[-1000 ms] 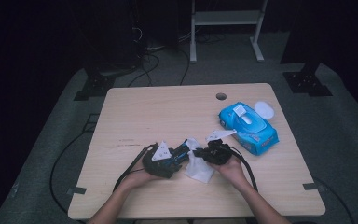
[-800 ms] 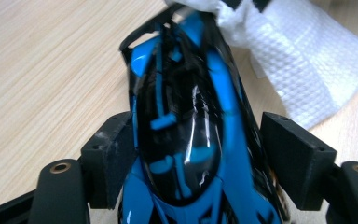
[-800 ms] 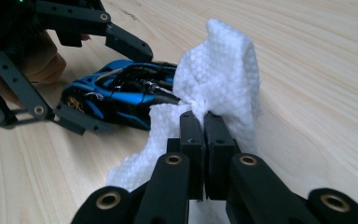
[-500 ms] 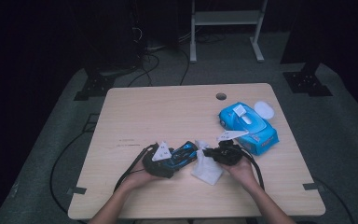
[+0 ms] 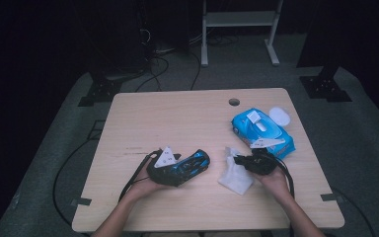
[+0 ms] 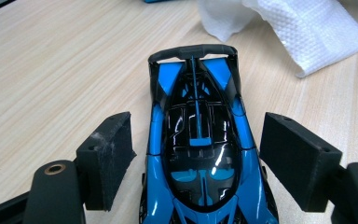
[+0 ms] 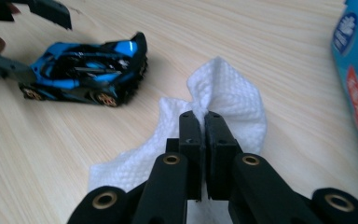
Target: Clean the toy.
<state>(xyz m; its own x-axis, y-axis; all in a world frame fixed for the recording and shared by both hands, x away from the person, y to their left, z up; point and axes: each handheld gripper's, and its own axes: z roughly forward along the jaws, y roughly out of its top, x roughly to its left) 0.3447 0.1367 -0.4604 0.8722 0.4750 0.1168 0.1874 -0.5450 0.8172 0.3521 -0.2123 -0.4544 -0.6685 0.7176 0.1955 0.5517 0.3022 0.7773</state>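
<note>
Right gripper view: the right gripper point(image 7: 203, 116) pinches the wipe point(image 7: 228, 105). The left gripper point(image 6: 193, 158) has just been opening, spread around the car point(image 6: 198, 149).

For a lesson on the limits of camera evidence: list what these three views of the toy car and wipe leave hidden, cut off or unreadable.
- Toy car: its front end is cut off by the bottom edge of the left gripper view.
- Wipe: the pinched part is hidden between the right gripper pads.
- Wipes pack: cut off by the right edge of the right gripper view; its print is blurred.
- Left gripper: too small in the high view to judge pad contact.
</note>
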